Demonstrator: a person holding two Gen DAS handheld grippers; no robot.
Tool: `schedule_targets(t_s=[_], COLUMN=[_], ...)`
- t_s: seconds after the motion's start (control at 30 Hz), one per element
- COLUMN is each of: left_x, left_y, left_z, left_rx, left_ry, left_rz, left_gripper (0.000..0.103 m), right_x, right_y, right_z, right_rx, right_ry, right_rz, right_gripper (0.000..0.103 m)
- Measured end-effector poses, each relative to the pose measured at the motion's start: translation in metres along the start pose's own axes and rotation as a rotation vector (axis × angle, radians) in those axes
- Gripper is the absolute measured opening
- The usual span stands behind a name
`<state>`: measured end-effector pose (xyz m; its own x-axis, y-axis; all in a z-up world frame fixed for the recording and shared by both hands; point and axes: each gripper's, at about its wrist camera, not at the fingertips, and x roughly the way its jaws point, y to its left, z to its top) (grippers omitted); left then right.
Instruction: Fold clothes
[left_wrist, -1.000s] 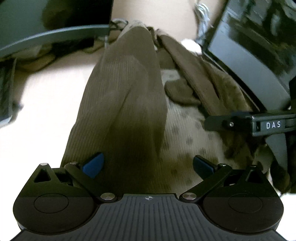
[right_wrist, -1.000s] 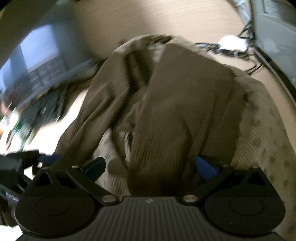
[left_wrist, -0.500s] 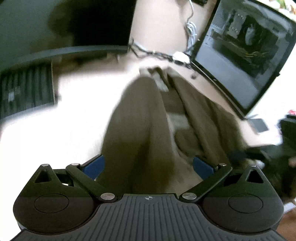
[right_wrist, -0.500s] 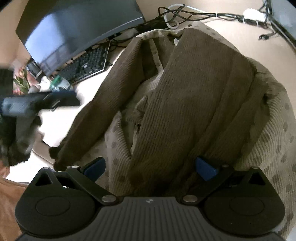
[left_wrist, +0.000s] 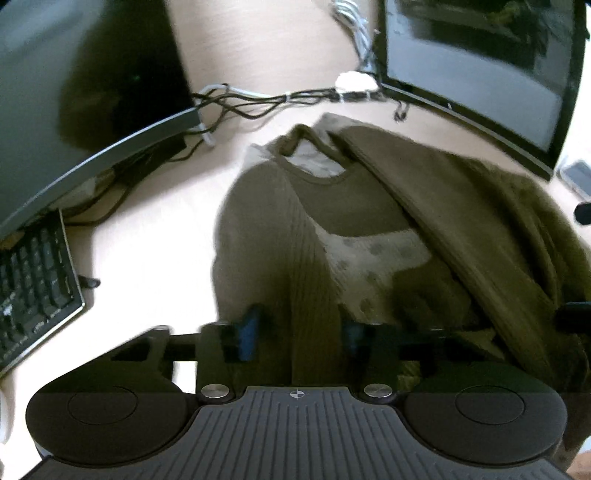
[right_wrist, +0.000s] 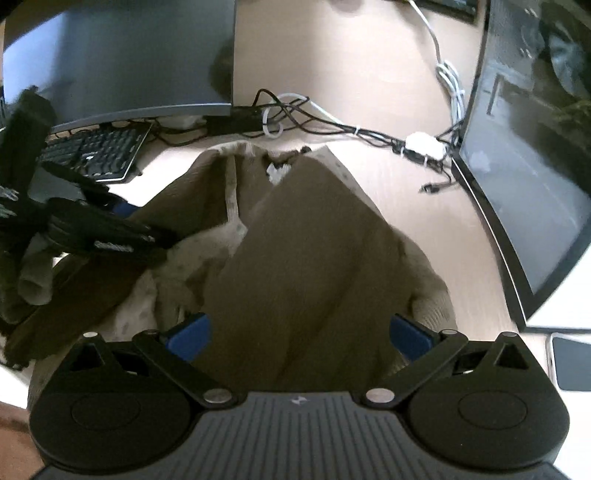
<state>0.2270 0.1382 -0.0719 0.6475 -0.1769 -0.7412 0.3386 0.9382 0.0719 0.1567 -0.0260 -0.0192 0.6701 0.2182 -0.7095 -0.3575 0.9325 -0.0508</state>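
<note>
A brown ribbed knit garment (left_wrist: 454, 206) with a beige dotted inner side (left_wrist: 369, 251) lies rumpled on the light wooden desk (left_wrist: 155, 251). My left gripper (left_wrist: 301, 332) is at its near left part; the jaws are closing, and a raised fold of the brown fabric (left_wrist: 314, 317) fills the narrow gap between the blue pads. In the right wrist view the same garment (right_wrist: 314, 251) spreads out ahead. My right gripper (right_wrist: 299, 332) stands wide open over its near edge, with brown cloth lying between and below the pads. The left gripper (right_wrist: 110, 229) shows there at the left, blurred.
Two dark monitors flank the desk, one at the left (left_wrist: 74, 92) and one at the right (left_wrist: 480, 62). A black keyboard (left_wrist: 33, 295) lies at the left. Tangled cables and a white adapter (right_wrist: 424, 144) run behind the garment. A phone (right_wrist: 572, 362) lies at the right edge.
The left gripper's jaws have gone from wide apart to nearly together around a fold of brown fabric. Both views have drawn back from the garment, showing more desk, monitors and cables.
</note>
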Motion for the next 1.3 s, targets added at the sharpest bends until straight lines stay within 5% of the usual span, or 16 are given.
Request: schedule_targets(t_s=[0.03,0.1,0.27,0.33,0.47,0.57,0.63,0.73,0.8,0.87,0.93,1.0,1.03,1.2,1.3], left_x=[-0.003,-0.019,-0.061,-0.066,-0.069,-0.074,-0.081,-0.086,-0.082,-0.075,-0.069,-0.065,-0.064,-0.058,-0.041], left_y=[0.008,0.036,0.116,0.133,0.161,0.171,0.173,0.162,0.152,0.143,0.137,0.132,0.129,0.119,0.11], left_z=[0.001,0.006,0.003,-0.005,-0.021,-0.028,-0.031,-0.028,-0.023,-0.021,-0.024,-0.029,-0.034,-0.053,-0.06], left_rx=[-0.031,-0.123,-0.287,-0.289,-0.344,-0.38,-0.398,-0.377,-0.353,-0.337,-0.315,-0.294,-0.284,-0.221,-0.157], left_ry=[-0.008,-0.055,-0.137,-0.136,-0.119,-0.131,-0.156,-0.185,-0.176,-0.153,-0.111,-0.07,-0.05,0.053,0.116], left_rz=[-0.011,0.012,0.087,0.14,0.176,0.139,0.061,-0.061,-0.095,-0.118,-0.11,-0.094,-0.082,0.01,0.071], left_gripper=[0.013,0.006,0.006,0.006,0.006,0.006,0.013,0.066,0.075,0.084,0.088,0.089,0.09,0.092,0.088], right_x=[0.004,0.011,0.042,0.062,0.066,0.055,0.048,0.044,0.053,0.06,0.057,0.051,0.047,0.053,0.064], right_y=[0.006,0.018,0.055,0.066,0.064,0.056,0.051,0.02,-0.008,-0.034,-0.048,-0.052,-0.052,-0.04,-0.029], right_z=[0.006,0.017,0.039,0.041,0.055,0.068,0.076,0.097,0.119,0.146,0.165,0.169,0.165,0.13,0.106], right_rx=[-0.012,-0.041,-0.183,-0.271,-0.386,-0.526,-0.625,-0.78,-0.827,-0.714,-0.568,-0.483,-0.454,-0.312,-0.251], right_ry=[-0.01,-0.028,0.013,0.076,0.165,0.164,0.158,0.061,-0.045,-0.085,-0.108,-0.138,-0.159,-0.09,-0.043], right_rz=[-0.009,-0.021,-0.019,-0.018,0.087,0.009,-0.058,-0.349,-0.592,-0.704,-0.681,-0.614,-0.57,-0.246,-0.134], right_gripper=[0.103,0.103,0.099,0.084,0.035,0.004,0.004,0.004,0.004,0.004,0.013,0.055,0.061,0.064,0.065])
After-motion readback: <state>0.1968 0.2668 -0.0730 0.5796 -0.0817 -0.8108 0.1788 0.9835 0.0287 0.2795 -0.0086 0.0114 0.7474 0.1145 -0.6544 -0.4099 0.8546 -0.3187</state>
